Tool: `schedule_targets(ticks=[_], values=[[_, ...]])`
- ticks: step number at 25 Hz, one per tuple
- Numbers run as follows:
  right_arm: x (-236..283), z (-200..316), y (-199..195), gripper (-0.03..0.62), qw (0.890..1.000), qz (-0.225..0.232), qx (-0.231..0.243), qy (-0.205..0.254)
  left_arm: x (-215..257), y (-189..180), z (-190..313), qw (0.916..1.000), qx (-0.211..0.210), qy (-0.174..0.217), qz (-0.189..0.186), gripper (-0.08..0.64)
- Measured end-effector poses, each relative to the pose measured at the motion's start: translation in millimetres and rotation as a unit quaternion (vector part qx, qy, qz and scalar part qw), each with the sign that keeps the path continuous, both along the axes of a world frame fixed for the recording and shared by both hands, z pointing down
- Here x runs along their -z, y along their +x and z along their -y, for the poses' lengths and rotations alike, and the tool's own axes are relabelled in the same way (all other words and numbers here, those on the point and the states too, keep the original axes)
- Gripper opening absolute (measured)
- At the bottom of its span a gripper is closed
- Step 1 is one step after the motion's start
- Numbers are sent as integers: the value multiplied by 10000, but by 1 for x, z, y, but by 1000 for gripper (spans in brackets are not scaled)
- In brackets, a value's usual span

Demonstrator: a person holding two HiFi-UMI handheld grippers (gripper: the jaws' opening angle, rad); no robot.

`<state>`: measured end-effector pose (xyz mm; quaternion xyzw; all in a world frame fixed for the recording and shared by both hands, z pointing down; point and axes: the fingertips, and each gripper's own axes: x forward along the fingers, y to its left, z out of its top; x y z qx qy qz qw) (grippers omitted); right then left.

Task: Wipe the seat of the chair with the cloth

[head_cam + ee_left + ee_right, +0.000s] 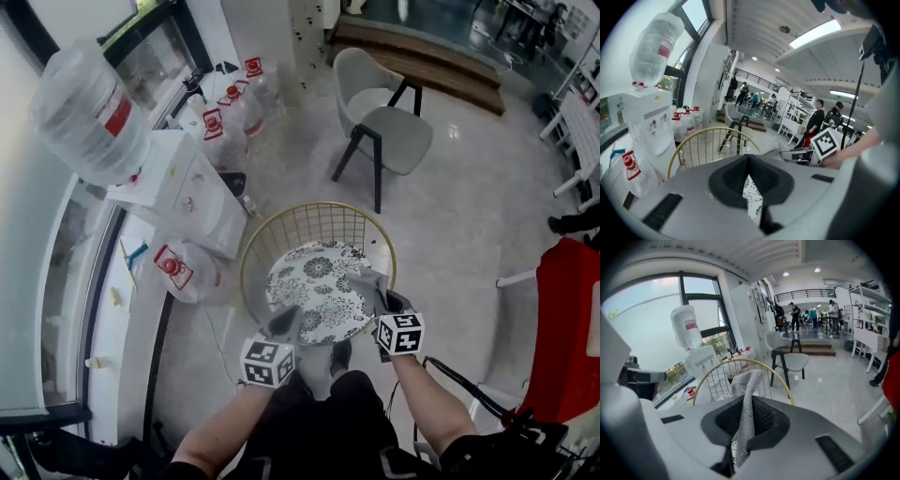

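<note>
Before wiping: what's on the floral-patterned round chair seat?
The visible seat is bare. The right gripper holds a grey mesh cloth over one edge; it and the left gripper hide the near rim.

Open-plan office — water cooler (187, 192), spare bottles (225, 112), shelving (865, 310).

Your left gripper (749, 161) fills the bottom of the frame. Its jaws are drawn together at the tips with nothing between them. A sliver of the chair's patterned seat (753, 199) shows through the slit below them. The gold wire backrest (712, 135) arcs just beyond. A water dispenser (647, 124) stands at the left, and your right gripper (783, 153) shows at centre right.
</note>
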<state>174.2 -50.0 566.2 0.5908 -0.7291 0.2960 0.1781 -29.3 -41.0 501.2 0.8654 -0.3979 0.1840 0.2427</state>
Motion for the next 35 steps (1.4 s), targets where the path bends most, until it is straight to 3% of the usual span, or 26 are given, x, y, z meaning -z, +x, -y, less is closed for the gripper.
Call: schedule_targets(ticks=[7, 13, 18, 26, 35], values=[[107, -9, -61, 23, 9943, -1, 210, 1043, 76, -58, -14, 9963, -7, 666, -540, 6], [184, -20, -92, 23, 9831, -64, 346, 1798, 136, -93, -20, 9887, -49, 1364, -625, 6], [234, -39, -107, 23, 9732, -119, 324, 2275, 165, -118, -27, 9843, 132, 1609, -715, 6], [290, -64, -127, 23, 9588, -208, 485, 2791, 200, -125, -40, 9765, 123, 1982, -837, 6], [324, -66, -91, 23, 9535, -169, 358, 2989, 243, -113, -45, 9706, 530, 2245, -692, 6]])
